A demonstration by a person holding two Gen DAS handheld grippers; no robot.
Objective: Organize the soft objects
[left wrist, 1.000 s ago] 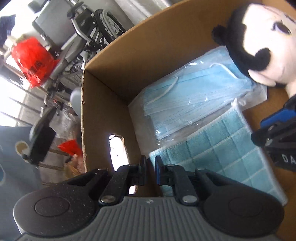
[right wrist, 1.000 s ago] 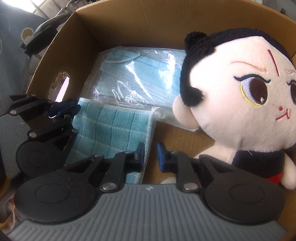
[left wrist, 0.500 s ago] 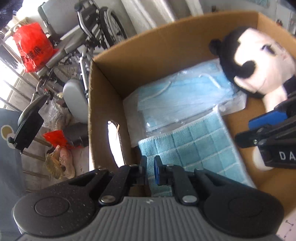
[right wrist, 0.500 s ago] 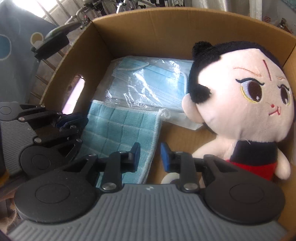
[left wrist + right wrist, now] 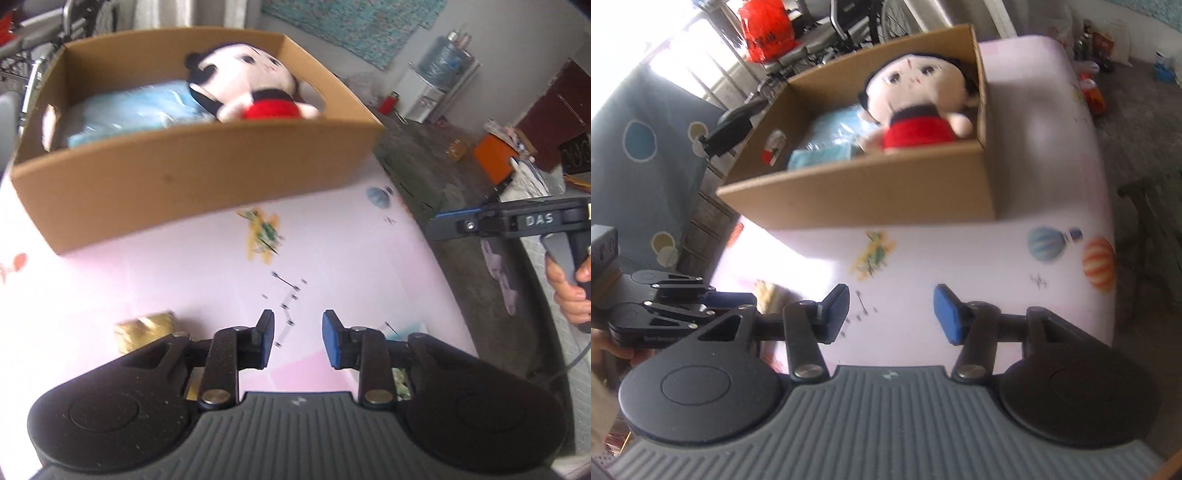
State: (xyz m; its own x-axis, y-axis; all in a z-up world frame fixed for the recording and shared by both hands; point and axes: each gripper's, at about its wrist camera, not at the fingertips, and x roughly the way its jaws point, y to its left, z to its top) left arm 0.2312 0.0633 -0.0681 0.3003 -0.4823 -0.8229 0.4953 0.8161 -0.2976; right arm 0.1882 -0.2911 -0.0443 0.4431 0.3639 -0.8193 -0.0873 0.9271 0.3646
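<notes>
Hovering over pink table [image 5: 184, 280], both tongs apart after just opening, nothing between: left gripper [image 5: 297, 339], right gripper [image 5: 891, 313]. Gold soft object [image 5: 144, 329] lay at 9 o'clock of left gripper, nearer it; plush doll [image 5: 251, 88] boxed at 12 o'clock in cardboard box [image 5: 192, 173].

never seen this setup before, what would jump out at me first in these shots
The plush doll in red sits at the right end of the cardboard box, beside pale blue cloth. The box stands on a pink tablecloth printed with balloons. In front, the right gripper and left gripper are open and empty.
</notes>
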